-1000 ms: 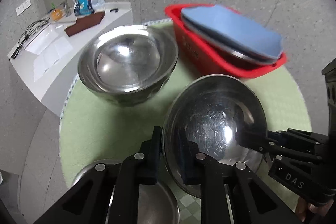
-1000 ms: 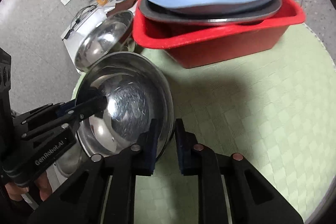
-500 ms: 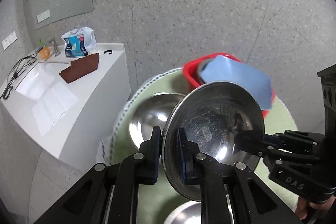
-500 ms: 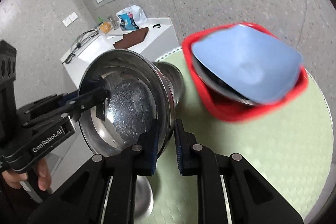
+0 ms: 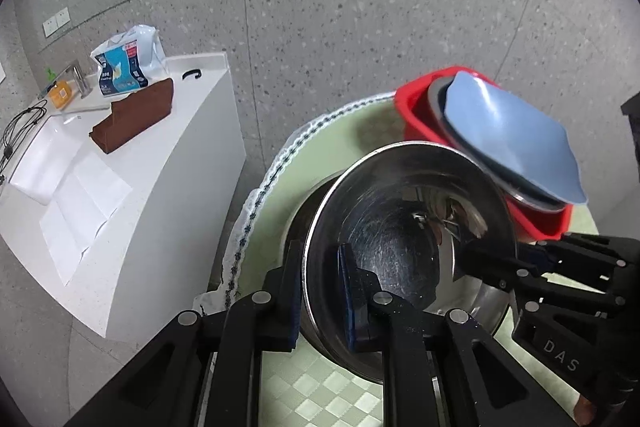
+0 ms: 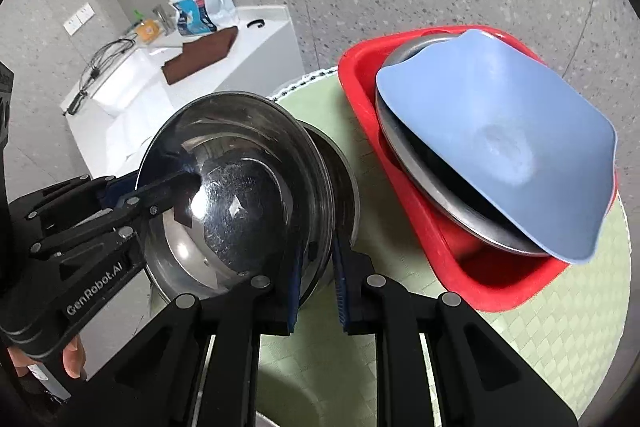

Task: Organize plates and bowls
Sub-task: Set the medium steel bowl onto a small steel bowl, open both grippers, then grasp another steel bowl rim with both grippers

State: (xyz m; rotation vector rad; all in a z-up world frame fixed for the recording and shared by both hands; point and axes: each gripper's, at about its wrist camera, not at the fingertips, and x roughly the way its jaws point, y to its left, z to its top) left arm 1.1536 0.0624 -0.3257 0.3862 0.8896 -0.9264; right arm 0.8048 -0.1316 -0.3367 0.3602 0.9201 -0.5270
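Both claws, left claw (image 5: pixel 320 291) and right claw (image 6: pixel 316 279), clamp the steel bowl (image 6: pixel 240 183) over the stacked bowls (image 6: pixel 344 187) near the surface's edge; lower it squarely next.

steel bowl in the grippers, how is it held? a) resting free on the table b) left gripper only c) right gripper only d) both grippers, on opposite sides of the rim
d: the left gripper and the right gripper each clamp the rim of the steel bowl from opposite sides.

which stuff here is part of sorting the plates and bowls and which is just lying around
Job: held steel bowl, steel bowl beneath it, red tub, blue plate, metal plate under it.

Lying about: white counter, brown cloth, tissue pack, cables.
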